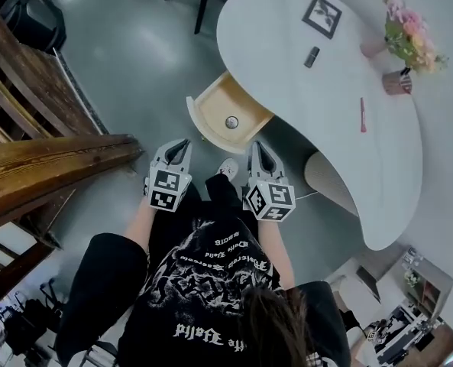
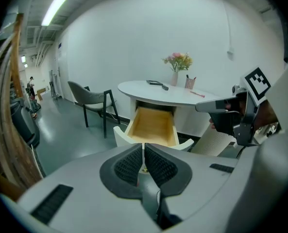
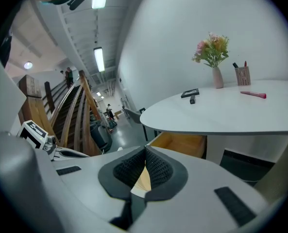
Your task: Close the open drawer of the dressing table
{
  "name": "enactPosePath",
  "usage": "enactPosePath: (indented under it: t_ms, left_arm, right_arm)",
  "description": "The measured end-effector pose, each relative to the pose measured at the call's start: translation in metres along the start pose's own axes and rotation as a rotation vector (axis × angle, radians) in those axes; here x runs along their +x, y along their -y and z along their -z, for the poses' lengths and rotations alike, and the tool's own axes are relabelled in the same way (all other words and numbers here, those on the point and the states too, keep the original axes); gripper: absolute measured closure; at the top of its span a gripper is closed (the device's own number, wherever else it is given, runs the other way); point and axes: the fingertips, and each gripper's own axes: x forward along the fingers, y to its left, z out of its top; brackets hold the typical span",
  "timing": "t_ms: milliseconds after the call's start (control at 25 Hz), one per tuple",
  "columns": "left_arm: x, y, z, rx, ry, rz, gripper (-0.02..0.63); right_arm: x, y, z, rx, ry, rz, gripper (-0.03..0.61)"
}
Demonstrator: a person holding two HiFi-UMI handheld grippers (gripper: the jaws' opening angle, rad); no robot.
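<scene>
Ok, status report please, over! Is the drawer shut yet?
Left gripper and right gripper: jaws together, empty, short of the drawer. Drawer wide open, small round thing inside. Nothing seen blocking it.

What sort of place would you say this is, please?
Probably a large commercial or studio-type interior, not a home bedroom: the white dressing table with its open drawer stands on a polished grey floor, beside a wooden staircase, under ceiling strip lights in a long open hall.
</scene>
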Motion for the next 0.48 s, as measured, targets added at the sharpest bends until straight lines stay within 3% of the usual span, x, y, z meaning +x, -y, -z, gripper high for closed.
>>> enactPosePath:
  t_ms: [80, 240, 480]
  left_arm:
    - [0.004, -0.002, 0.001, -0.024, -0.003, -0.018, 0.588]
    - [0.014, 0.001, 0.002, 0.018, -0.032, -0.041, 0.588]
    - [0.025, 0.003, 0.017, 0.006, -0.065, -0.014, 0.588]
  right_arm:
    - [0.005, 0.001, 0.0, -0.007, -0.015, -0.025, 0.552]
    - [0.01, 0.005, 0.005, -0.001, -0.047, -0.058, 0.552]
    - [0.014, -0.002, 0.025, 0.009, -0.104, -0.06, 0.552]
